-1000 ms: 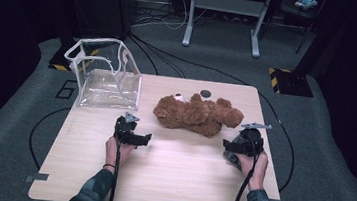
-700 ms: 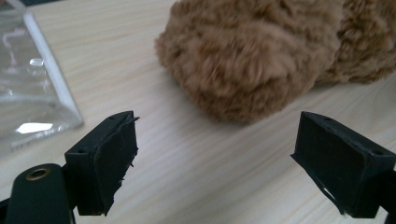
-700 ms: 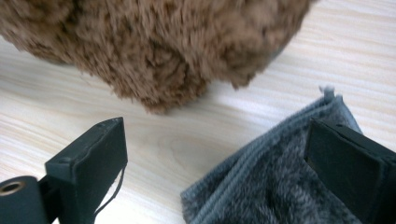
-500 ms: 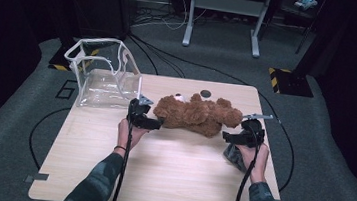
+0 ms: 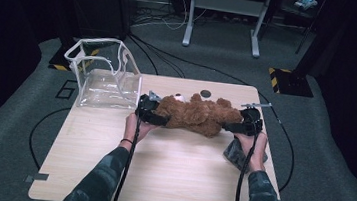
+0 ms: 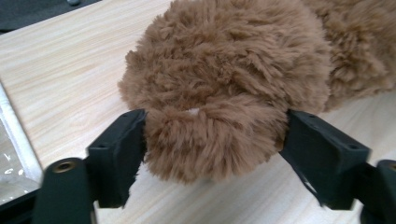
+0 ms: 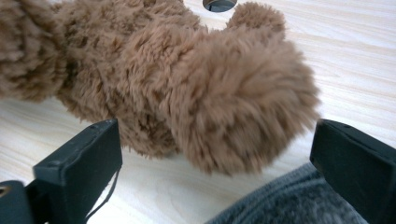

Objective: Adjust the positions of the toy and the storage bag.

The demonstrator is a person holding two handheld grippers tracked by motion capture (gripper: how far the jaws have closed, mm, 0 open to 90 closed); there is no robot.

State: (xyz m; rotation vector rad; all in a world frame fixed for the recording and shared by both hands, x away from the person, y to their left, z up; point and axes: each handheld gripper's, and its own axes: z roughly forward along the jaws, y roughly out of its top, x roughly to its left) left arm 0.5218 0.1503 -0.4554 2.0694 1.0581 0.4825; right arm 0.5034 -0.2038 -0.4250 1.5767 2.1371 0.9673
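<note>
At the near edge of the table (image 5: 158,179) a person's forearms reach in, a gripper in each hand. The left gripper (image 5: 157,117) has just been closing and its jaws now press both sides of the teddy bear (image 5: 197,115), which lies mid-table. The right gripper (image 5: 236,126) stands open, the bear's other end between its jaws but untouched. Beyond, at the far left corner, sits a clear plastic bag (image 5: 103,75).

High view above the table (image 5: 158,179) looking forward and down; both tool views close, sharing the teddy bear (image 5: 196,113)
</note>
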